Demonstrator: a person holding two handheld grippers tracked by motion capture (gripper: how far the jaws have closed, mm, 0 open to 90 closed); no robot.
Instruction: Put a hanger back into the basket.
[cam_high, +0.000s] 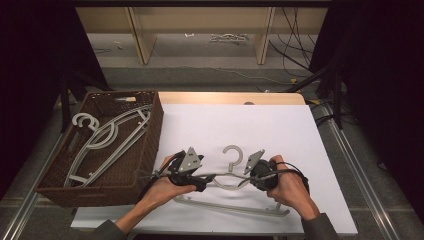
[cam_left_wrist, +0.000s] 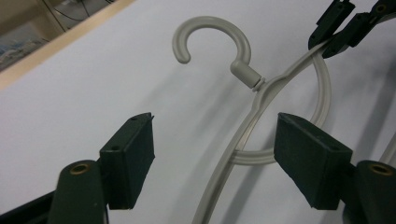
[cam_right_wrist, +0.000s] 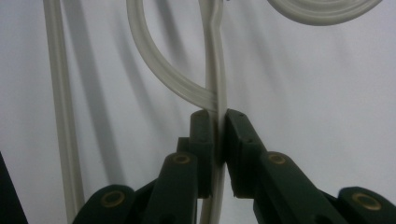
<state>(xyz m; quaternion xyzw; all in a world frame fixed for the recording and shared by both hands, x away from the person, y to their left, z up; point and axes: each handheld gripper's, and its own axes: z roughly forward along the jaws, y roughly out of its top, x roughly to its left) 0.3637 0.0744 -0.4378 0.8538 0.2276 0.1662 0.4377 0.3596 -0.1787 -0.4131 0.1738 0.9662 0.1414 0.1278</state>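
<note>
- Grey plastic hanger (cam_high: 231, 181) lies on the white surface (cam_high: 280, 130), near the front edge, between the person's two hands; hook (cam_high: 233, 152) points away from the person.
- Right hand-held gripper (cam_right_wrist: 218, 122): jaws pressed together on the hanger's shoulder arm, just below where the inner curved loop joins it. In the high view it sits at the hanger's right shoulder (cam_high: 254, 176).
- Left hand-held gripper (cam_left_wrist: 215, 158): jaws spread wide, one on each side of the hanger's left shoulder arm. The arm runs through the gap; neither pad touches it as far as the left gripper view shows. In the high view it sits just left of the hook's neck (cam_high: 204, 179).
- Hanger's bottom bar (cam_high: 235, 206) lies nearest the person, below both hands.
- Brown wicker basket (cam_high: 150, 145) stands at the left edge of the surface, just beside the left hand.
- Inside it: more grey hangers (cam_high: 107, 137) of the same type, stacked and overlapping, hooks toward the far left corner.
- Writing: no readable brand, label or lettering on the hanger, basket or grippers.
- Background: floor with loose cables (cam_high: 295, 50) and wooden uprights (cam_high: 140, 35) beyond the far end.
</note>
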